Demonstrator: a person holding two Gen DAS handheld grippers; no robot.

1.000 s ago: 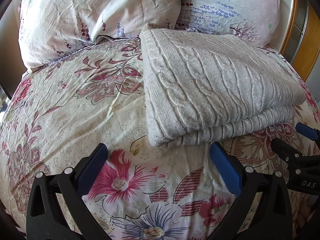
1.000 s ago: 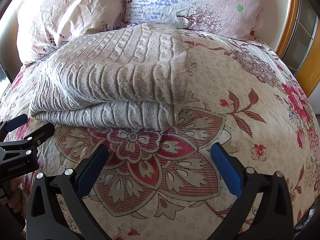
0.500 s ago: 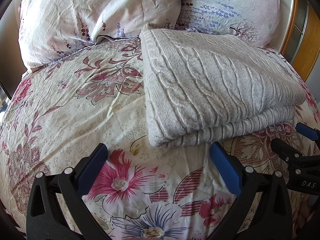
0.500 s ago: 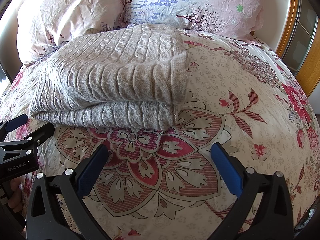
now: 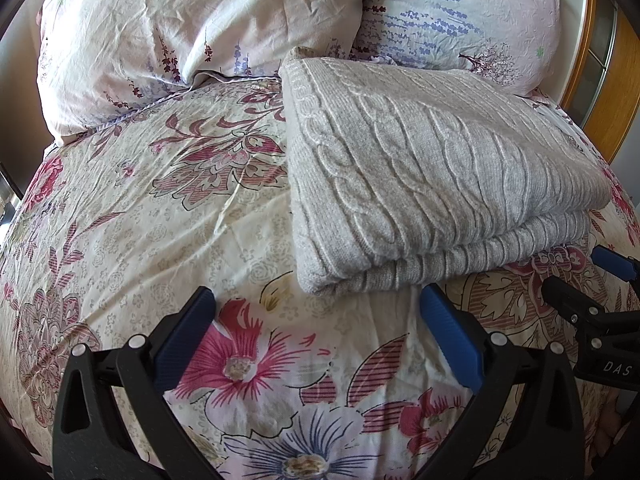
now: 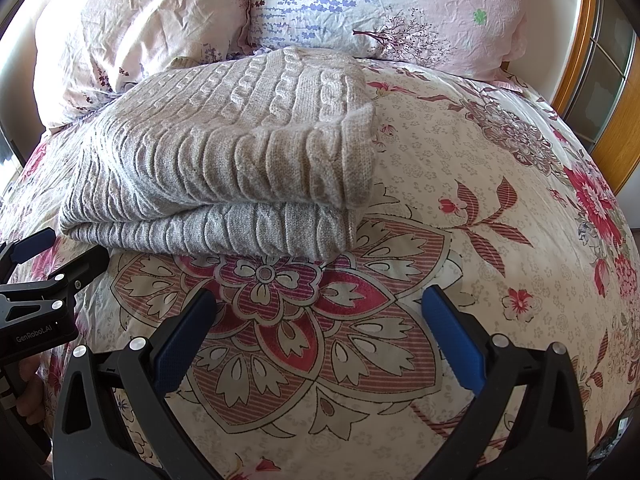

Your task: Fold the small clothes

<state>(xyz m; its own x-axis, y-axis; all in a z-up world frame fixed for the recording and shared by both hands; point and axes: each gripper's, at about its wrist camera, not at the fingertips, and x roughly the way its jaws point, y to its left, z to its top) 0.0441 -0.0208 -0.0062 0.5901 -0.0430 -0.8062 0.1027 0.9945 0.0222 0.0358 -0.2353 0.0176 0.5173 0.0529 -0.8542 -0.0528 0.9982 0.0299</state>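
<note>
Sweater (image 5: 432, 176): grey cable-knit, folded, lying on the floral bedspread (image 5: 160, 216).
Left gripper (image 5: 316, 320): released, near the sweater's edge.
Right gripper (image 6: 320, 316): released, empty.

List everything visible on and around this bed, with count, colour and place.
grey cable-knit sweater: one, light grey, folded on the bedspread in front of the pillows.
floral bedspread: one, cream with red and pink flowers, covering the bed.
pink floral pillows: two, pale pink with purple sprigs, at the head of the bed.
wooden frame: one, orange-brown, at the right edge.
left gripper: one, black with blue pads, open, holding nothing, short of the sweater.
right gripper: one, black with blue pads, open, holding nothing, over the bedspread.
</note>
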